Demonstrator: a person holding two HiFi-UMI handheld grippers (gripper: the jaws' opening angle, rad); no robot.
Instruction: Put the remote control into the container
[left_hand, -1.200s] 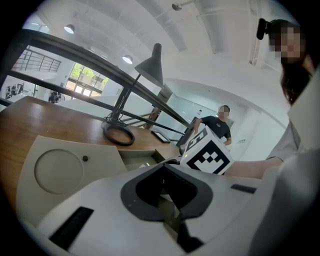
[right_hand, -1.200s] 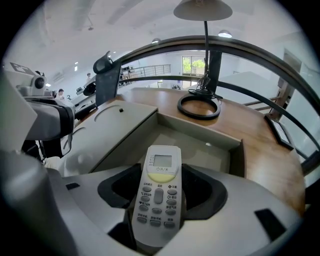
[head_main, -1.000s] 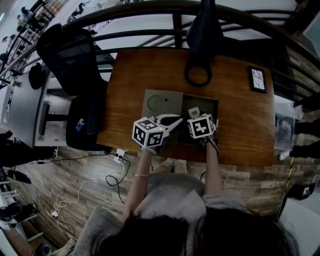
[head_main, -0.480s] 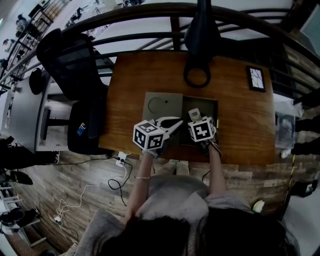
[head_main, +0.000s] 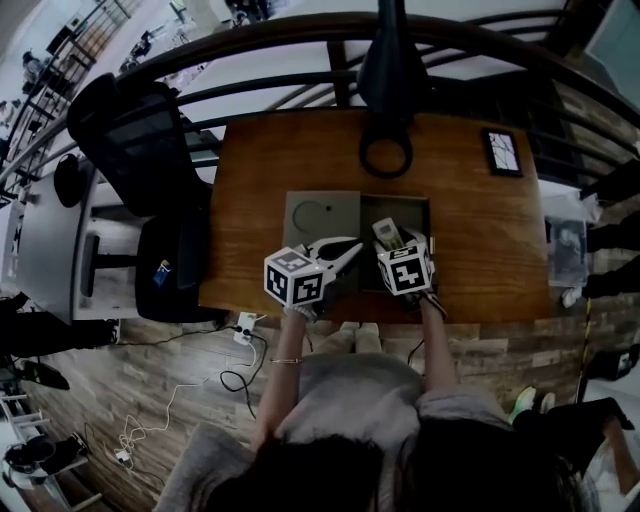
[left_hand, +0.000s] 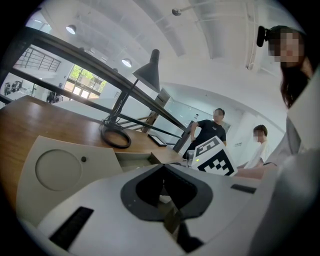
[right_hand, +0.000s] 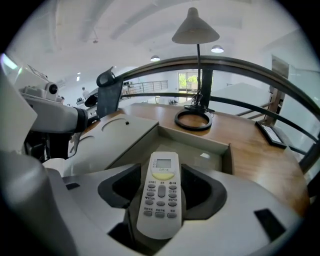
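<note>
Right tongs (head_main: 394, 246) are clamped on 1 remote control (right_hand: 161, 194), gripped along its lower body, buttons up, display end projecting forward. Left tongs (head_main: 350, 243) have their jaws together on nothing and sit just beside the right tongs, over the near part of the open lid (right_hand: 120, 136). The remote control is held over the near part of the container (right_hand: 226, 159) and appears not yet to rest inside it. Hazards: if the jaws part at this position, the projecting end may strike the near wall or land on the lid, leaving the remote control propped half out. The cause would be too little forward travel or descent before release. A tilted release may drop it hard onto the container floor. The left tongs, close to the lid, may nudge it and shift the container. Farther back on the desk (right_hand: 260, 165) stand 1 lamp (right_hand: 194, 120) with a ring base and 1 frame (right_hand: 270, 134). Count: 2 tongs, 1 remote control, 1 container, 1 lid.
</note>
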